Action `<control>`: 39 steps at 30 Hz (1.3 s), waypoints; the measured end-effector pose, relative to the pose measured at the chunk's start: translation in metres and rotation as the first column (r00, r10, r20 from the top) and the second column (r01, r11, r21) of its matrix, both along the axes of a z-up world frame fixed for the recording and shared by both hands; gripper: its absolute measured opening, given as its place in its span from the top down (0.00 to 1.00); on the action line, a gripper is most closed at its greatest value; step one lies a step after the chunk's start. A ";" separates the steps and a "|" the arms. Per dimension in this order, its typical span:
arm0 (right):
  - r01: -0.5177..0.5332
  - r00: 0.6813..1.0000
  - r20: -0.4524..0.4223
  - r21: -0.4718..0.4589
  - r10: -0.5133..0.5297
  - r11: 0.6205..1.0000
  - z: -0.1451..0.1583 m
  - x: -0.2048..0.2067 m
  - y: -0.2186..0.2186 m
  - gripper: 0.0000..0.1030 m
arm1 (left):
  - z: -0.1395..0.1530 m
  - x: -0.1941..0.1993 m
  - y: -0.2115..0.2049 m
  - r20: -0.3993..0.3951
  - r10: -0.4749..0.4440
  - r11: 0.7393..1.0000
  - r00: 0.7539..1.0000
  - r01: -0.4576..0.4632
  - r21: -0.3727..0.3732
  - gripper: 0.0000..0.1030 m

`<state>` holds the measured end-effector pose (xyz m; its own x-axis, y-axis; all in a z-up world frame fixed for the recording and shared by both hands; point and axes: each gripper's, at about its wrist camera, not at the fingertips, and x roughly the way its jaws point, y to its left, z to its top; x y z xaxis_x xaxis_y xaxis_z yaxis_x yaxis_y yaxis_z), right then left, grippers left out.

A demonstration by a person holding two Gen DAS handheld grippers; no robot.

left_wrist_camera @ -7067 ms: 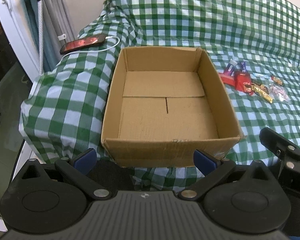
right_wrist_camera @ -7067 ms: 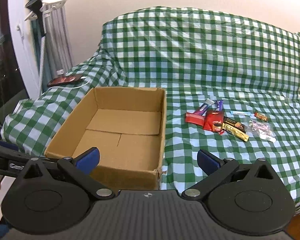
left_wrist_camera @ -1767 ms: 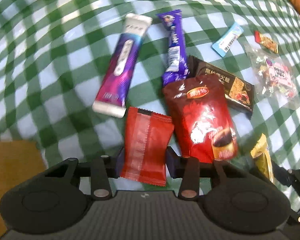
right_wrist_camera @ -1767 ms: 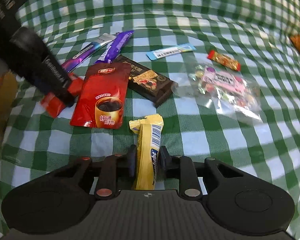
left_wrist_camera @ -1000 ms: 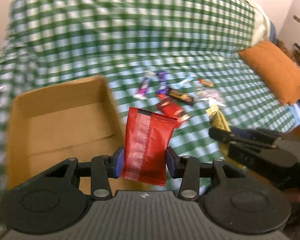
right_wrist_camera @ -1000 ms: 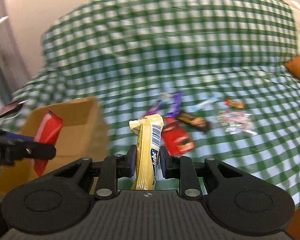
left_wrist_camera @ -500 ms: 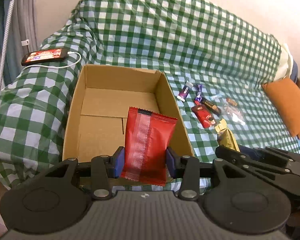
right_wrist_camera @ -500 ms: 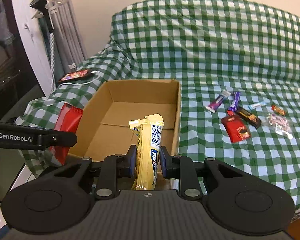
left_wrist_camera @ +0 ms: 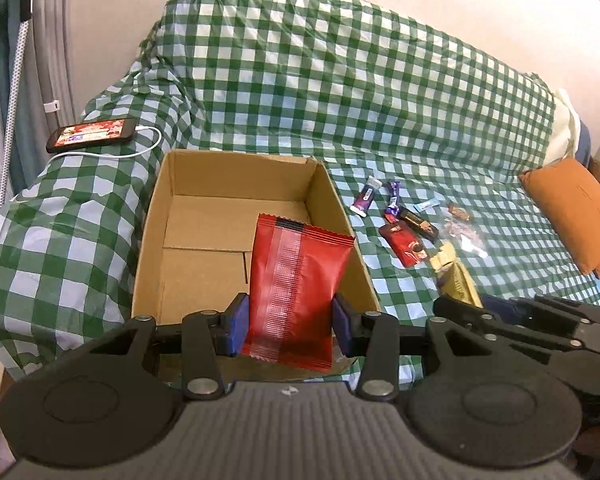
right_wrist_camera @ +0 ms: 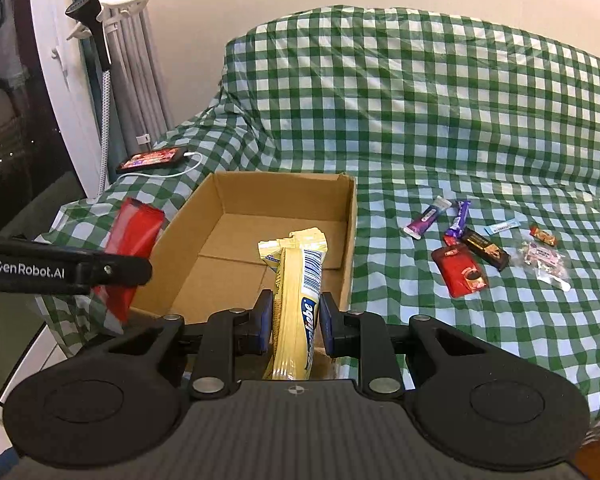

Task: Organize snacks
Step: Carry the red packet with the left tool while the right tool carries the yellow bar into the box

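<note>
So far nothing has landed in the cardboard box, whose bare floor of folded flaps shows no snack at all. The left tongs are clamped on a glossy red foil packet, flat, with crimped, saw-toothed ends, held upright at the box's near rim. The right tongs pinch a slim yellow wrapped bar with a barcode and a folded top, also upright at the near edge; neither has been let go yet. Still lying on the green-and-white checked cover of the bed, well apart from the box to its right, are a purple-and-white tube-shaped stick, a purple bar, a dark flat chocolate bar, a shiny red coffee sachet, a small pale-blue strip, a tiny orange-wrapped sweet and a crinkly clear bag of candies. By my reckoning the sorting has barely begun: two drops pending, seven pickups left.
</note>
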<state>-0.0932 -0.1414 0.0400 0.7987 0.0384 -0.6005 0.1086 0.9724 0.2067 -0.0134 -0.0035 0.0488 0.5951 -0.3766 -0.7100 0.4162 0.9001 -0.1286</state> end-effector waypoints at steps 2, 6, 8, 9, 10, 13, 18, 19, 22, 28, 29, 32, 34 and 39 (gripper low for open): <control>0.004 1.000 0.007 -0.002 -0.004 1.000 0.000 0.001 -0.001 0.75 | -0.003 0.003 -0.002 -0.006 -0.003 1.000 1.000 0.003 0.013 0.53; 0.004 1.000 -0.004 0.007 -0.004 1.000 -0.005 0.007 -0.002 0.75 | -0.010 0.013 -0.006 -0.003 -0.003 0.998 1.000 0.003 0.057 0.53; 0.001 1.000 -0.016 0.007 -0.001 1.000 -0.008 0.012 -0.002 0.75 | -0.013 0.021 -0.007 -0.009 0.008 0.998 1.000 -0.007 0.066 0.53; -0.002 1.000 -0.022 0.006 0.002 1.000 -0.009 0.015 -0.002 0.75 | -0.015 0.025 -0.007 -0.010 0.014 0.997 1.000 -0.013 0.072 0.53; -0.004 1.000 -0.027 0.005 0.004 1.000 -0.010 0.019 -0.002 0.75 | -0.017 0.029 -0.007 -0.011 0.019 0.997 1.000 -0.018 0.077 0.53; -0.014 0.999 -0.034 -0.002 0.014 1.000 -0.012 0.029 -0.002 0.75 | -0.023 0.042 -0.009 -0.019 0.031 0.995 0.999 -0.029 0.098 0.53; -0.025 0.998 -0.052 -0.008 0.024 1.000 -0.017 0.052 -0.001 0.75 | -0.034 0.068 -0.010 -0.033 0.057 0.990 0.998 -0.052 0.128 0.53; -0.027 0.998 -0.058 -0.009 0.026 1.000 -0.018 0.057 0.000 0.75 | -0.036 0.073 -0.010 -0.036 0.061 0.989 0.997 -0.055 0.134 0.53; -0.031 0.996 -0.079 -0.004 0.031 1.000 -0.026 0.073 0.001 0.75 | -0.045 0.088 -0.012 -0.050 0.071 0.986 0.996 -0.063 0.153 0.53; -0.040 0.992 -0.116 -0.001 0.040 0.999 -0.039 0.106 0.002 0.75 | -0.064 0.118 -0.016 -0.075 0.087 0.980 0.993 -0.072 0.188 0.52; -0.041 0.992 -0.121 0.000 0.041 0.999 -0.041 0.110 0.002 0.75 | -0.067 0.123 -0.017 -0.082 0.089 0.979 0.993 -0.072 0.191 0.52; -0.043 0.989 -0.140 -0.002 0.042 0.999 -0.048 0.126 0.001 0.75 | -0.075 0.135 -0.019 -0.097 0.093 0.978 0.991 -0.072 0.196 0.52; -0.047 0.987 -0.151 -0.006 0.046 0.999 -0.053 0.135 0.001 0.75 | -0.080 0.143 -0.020 -0.106 0.094 0.977 0.990 -0.071 0.202 0.52; -0.052 0.982 -0.181 -0.005 0.050 0.999 -0.065 0.155 0.001 0.75 | -0.093 0.160 -0.026 -0.120 0.096 0.973 0.988 -0.068 0.220 0.52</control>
